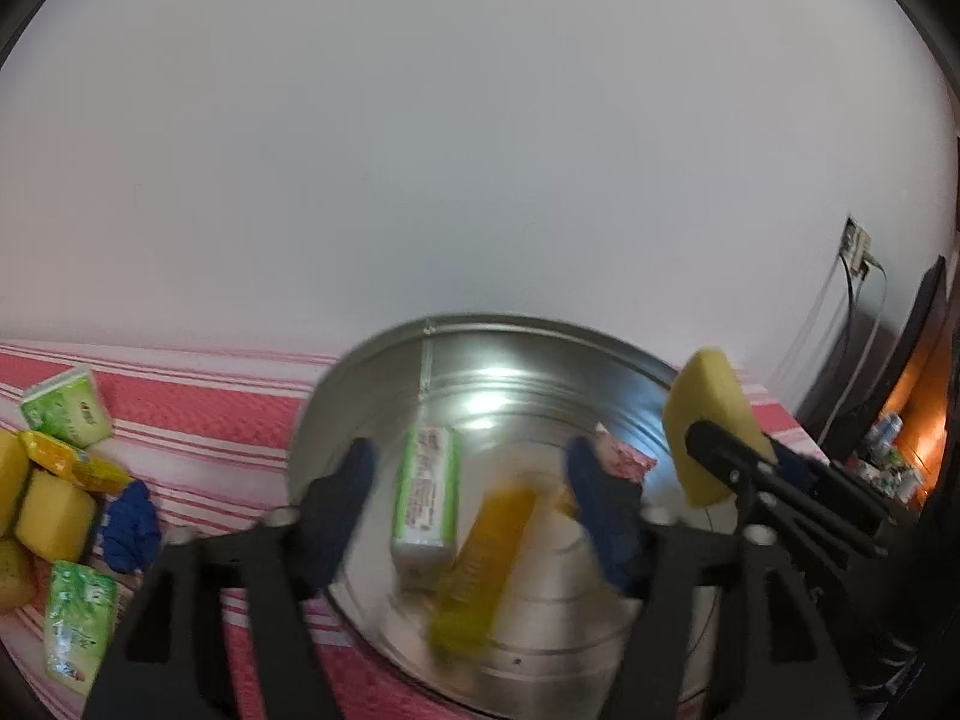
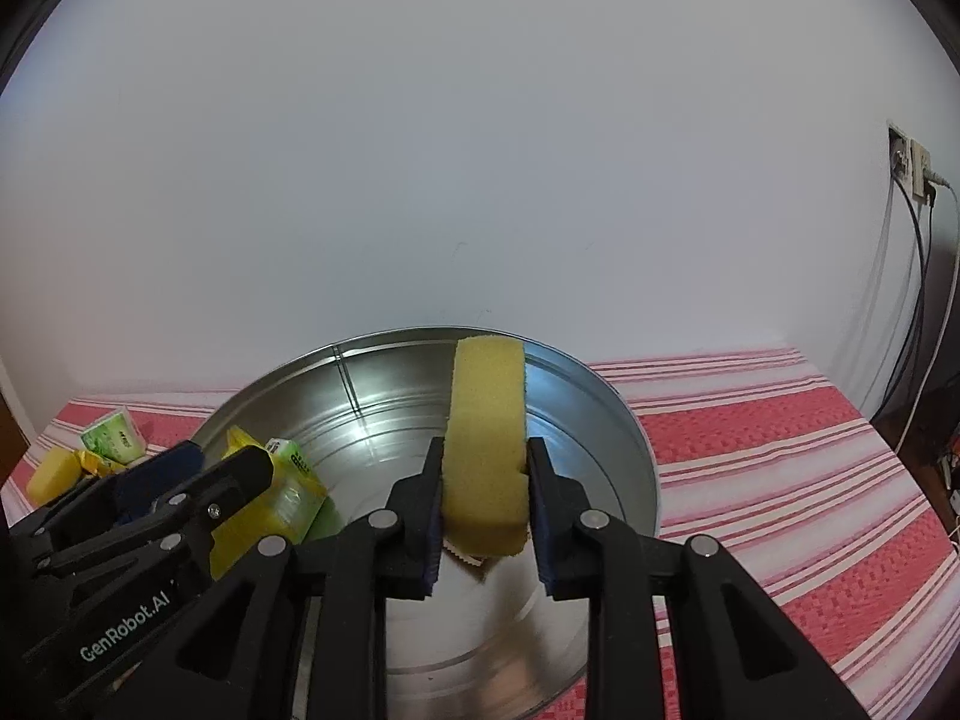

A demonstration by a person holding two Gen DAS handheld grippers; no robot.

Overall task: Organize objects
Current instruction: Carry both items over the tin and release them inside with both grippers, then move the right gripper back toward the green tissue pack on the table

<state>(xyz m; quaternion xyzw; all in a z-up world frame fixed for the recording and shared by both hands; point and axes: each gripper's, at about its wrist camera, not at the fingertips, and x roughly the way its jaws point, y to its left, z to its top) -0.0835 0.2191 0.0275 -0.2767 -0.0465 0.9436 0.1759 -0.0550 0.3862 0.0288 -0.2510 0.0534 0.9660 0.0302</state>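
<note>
Sponge (image 2: 486,444), yellow, stands pinched on edge in the right tool (image 2: 485,501) above the metal basin (image 2: 630,450); lower it clear of the packets before releasing. Left tool (image 1: 474,504) is spread over a blurred yellow packet (image 1: 480,564) inside.

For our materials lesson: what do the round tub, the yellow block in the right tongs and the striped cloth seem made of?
Round tub: probably thin steel, shiny, with glare and a seam. Yellow block: foam sponge, matt and porous, dented by the right tongs. Striped cloth: woven fabric, likely cotton, with a visible weave.
</note>
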